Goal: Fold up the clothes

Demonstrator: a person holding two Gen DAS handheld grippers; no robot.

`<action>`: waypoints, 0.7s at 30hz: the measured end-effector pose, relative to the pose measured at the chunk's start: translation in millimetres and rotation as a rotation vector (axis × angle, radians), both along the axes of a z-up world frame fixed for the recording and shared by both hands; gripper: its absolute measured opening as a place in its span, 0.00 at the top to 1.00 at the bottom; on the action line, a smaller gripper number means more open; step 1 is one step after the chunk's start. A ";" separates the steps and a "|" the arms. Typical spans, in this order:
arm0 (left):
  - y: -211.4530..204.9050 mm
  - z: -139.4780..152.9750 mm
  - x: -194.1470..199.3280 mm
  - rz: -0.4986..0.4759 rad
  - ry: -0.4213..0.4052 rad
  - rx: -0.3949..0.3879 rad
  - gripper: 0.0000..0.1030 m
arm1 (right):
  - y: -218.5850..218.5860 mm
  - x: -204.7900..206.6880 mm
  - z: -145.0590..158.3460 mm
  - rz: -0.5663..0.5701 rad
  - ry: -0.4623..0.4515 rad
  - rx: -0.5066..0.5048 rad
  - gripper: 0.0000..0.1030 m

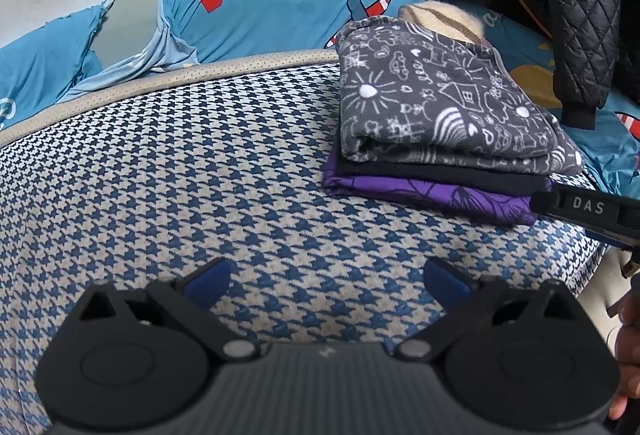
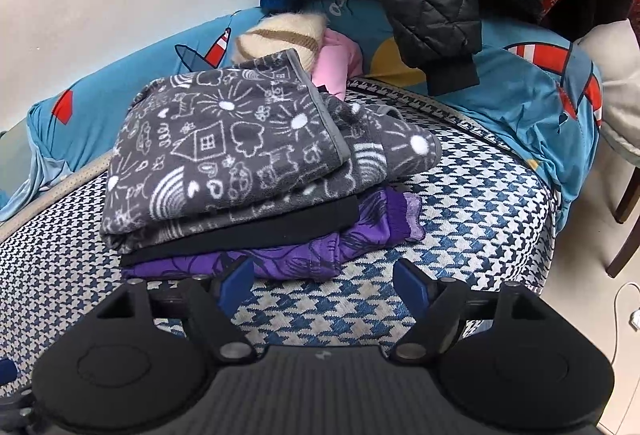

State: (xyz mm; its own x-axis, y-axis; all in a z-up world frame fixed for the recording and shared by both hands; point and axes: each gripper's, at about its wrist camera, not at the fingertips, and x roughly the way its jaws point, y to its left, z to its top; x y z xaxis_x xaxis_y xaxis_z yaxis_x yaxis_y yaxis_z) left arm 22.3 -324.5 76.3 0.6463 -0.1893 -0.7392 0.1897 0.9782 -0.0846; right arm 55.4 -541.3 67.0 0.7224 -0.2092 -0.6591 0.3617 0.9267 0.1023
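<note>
Lying flat, the folded stack (image 2: pixel 256 171) runs left–right — both tongs (image 1: pixel 326 281) (image 2: pixel 324 285) gape, gripping nothing.

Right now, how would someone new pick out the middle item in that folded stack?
Find the blue-and-white houndstooth cushion; a folded stack sits on it. Under the grey doodle-print fleece and above the purple printed garment lies a thin black garment. It alone is plain, showing only as a dark band.
</note>
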 end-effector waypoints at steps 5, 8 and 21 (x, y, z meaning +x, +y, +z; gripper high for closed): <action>-1.4 2.0 -4.3 -0.008 -0.008 0.018 0.00 | 1.5 -1.7 0.8 0.003 0.000 -0.008 0.25; -0.8 3.0 -6.2 -0.007 -0.010 0.022 0.00 | 3.1 -3.6 0.9 0.007 0.004 -0.007 0.25; 0.5 2.8 -7.5 0.002 -0.007 0.034 0.00 | 7.0 -2.6 -0.2 0.015 0.024 -0.028 0.25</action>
State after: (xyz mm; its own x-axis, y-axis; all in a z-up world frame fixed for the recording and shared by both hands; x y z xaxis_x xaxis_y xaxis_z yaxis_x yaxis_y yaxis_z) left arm 14.8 -324.1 79.1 0.6520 -0.1630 -0.7405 0.1886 0.9808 -0.0497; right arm 52.7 -534.3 66.8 0.7096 -0.2172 -0.6703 0.3499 0.9343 0.0677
